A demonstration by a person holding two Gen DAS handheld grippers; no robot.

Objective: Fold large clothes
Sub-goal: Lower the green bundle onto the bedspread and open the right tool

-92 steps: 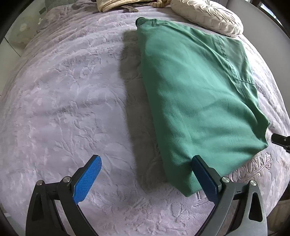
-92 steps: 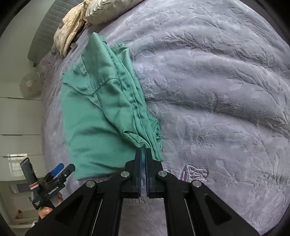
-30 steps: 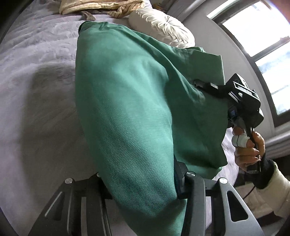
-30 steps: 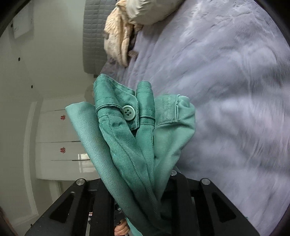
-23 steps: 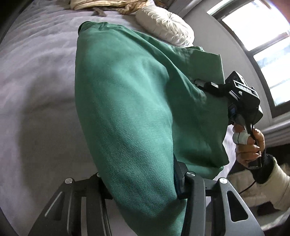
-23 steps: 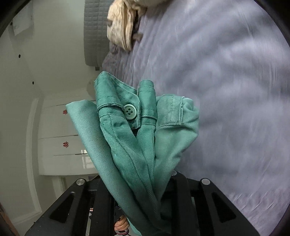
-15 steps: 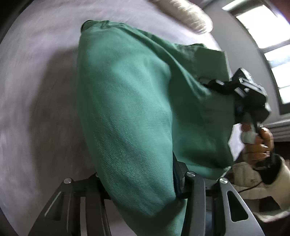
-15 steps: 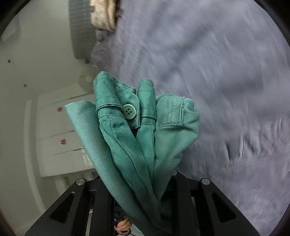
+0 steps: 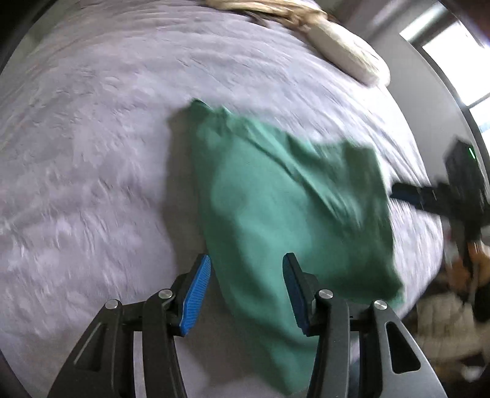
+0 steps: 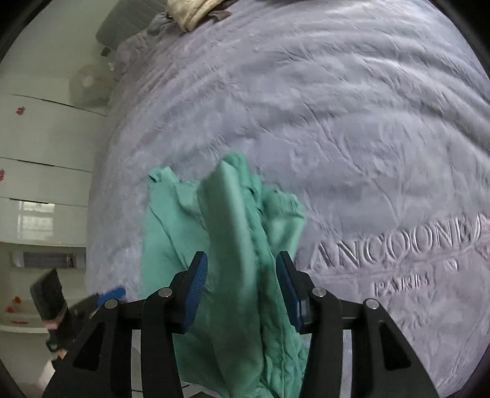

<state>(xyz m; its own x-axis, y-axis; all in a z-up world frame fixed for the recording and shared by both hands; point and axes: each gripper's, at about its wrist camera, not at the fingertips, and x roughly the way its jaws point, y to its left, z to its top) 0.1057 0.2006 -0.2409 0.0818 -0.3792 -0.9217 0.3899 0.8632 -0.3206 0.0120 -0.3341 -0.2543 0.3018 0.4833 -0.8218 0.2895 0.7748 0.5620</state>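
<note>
The green garment point(image 9: 284, 214) lies folded and motion-blurred on the grey bedspread point(image 9: 92, 153). My left gripper point(image 9: 246, 275) hovers over its near edge; its jaws are opening, the cloth runs between the blue pads point(image 9: 197, 287) and neither pad presses it. In the right wrist view the bunched waistband end of the garment point(image 10: 232, 232) stands loose between the pads point(image 10: 286, 287) of my right gripper point(image 10: 242, 272), whose jaws are opening too. The right gripper point(image 9: 453, 196) also shows at the garment's far corner in the left wrist view.
A cream cushion point(image 9: 343, 52) and beige bedding point(image 9: 269, 9) lie at the head of the bed. White drawers point(image 10: 39, 171) and a fan point(image 10: 88, 85) stand beside the bed. A hand point(image 9: 471, 263) holds the right tool at the bed's edge.
Half a second ago both grippers held the garment up off the bed. Now both have let go, their pads stand apart, and the cloth has dropped onto the bedspread in a shorter fold.
</note>
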